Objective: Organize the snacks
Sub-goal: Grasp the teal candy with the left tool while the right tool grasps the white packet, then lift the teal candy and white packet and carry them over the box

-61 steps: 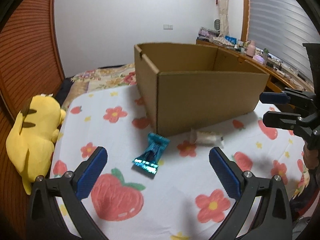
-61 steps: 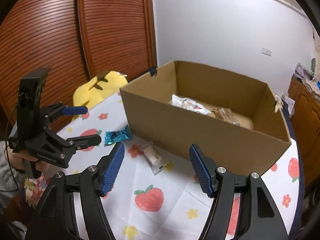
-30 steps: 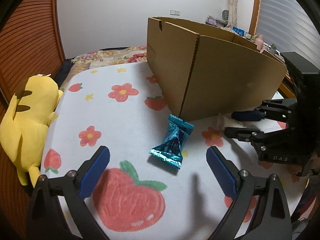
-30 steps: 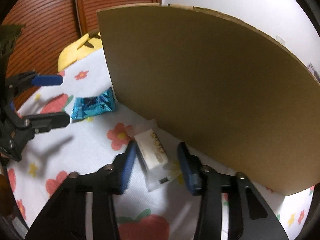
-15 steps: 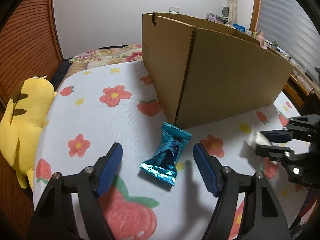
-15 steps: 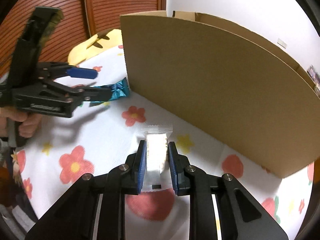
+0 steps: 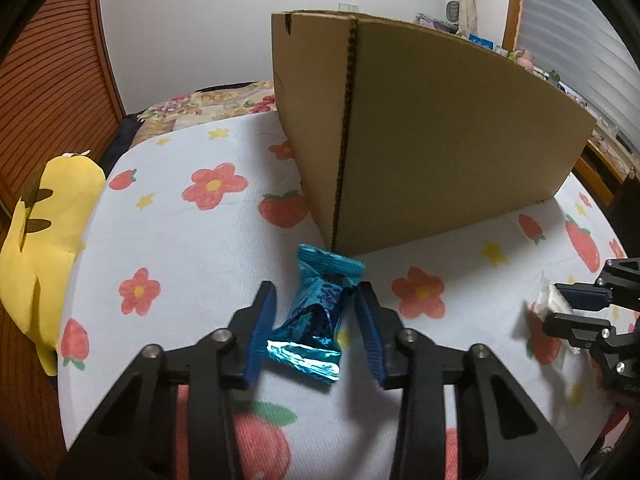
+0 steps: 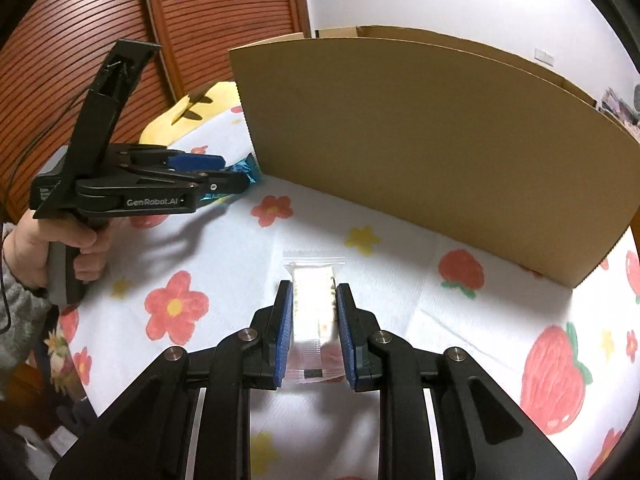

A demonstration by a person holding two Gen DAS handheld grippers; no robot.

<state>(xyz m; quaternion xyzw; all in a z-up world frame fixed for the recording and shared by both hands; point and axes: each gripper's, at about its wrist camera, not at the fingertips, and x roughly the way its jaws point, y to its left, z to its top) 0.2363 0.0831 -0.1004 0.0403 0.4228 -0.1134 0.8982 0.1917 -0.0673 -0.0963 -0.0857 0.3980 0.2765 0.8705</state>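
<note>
Starting at the left edge of the left wrist view, a yellow plush toy (image 7: 44, 236) lies on the strawberry-and-flower cloth (image 7: 192, 240), taking no part in the tidying. Toward the lower middle of that view the left gripper (image 7: 316, 320) has its blue pads on either side of the blue foil snack (image 7: 316, 320); the jaws have just been closing around it, and the right pad looks to be against the wrapper while a thin gap seems to remain at the left pad, so I judge this grasp not yet complete and the snack resting on the cloth, just in front of the box corner. Above and to the right stands the cardboard box (image 7: 440, 136), its inside hidden from both cameras, so how many snacks are already in it cannot be told here. At the far right edge of this view the right gripper (image 7: 560, 308) shows, and in its own camera, lower middle of the frame, the right gripper (image 8: 313, 328) is clamped on the white wrapped snack (image 8: 312, 312), which appears lifted slightly off the cloth, in front of the box wall. By my reading, both pickups are nearly secured; carrying each snack over the box rim and releasing it inside is what is left.
</note>
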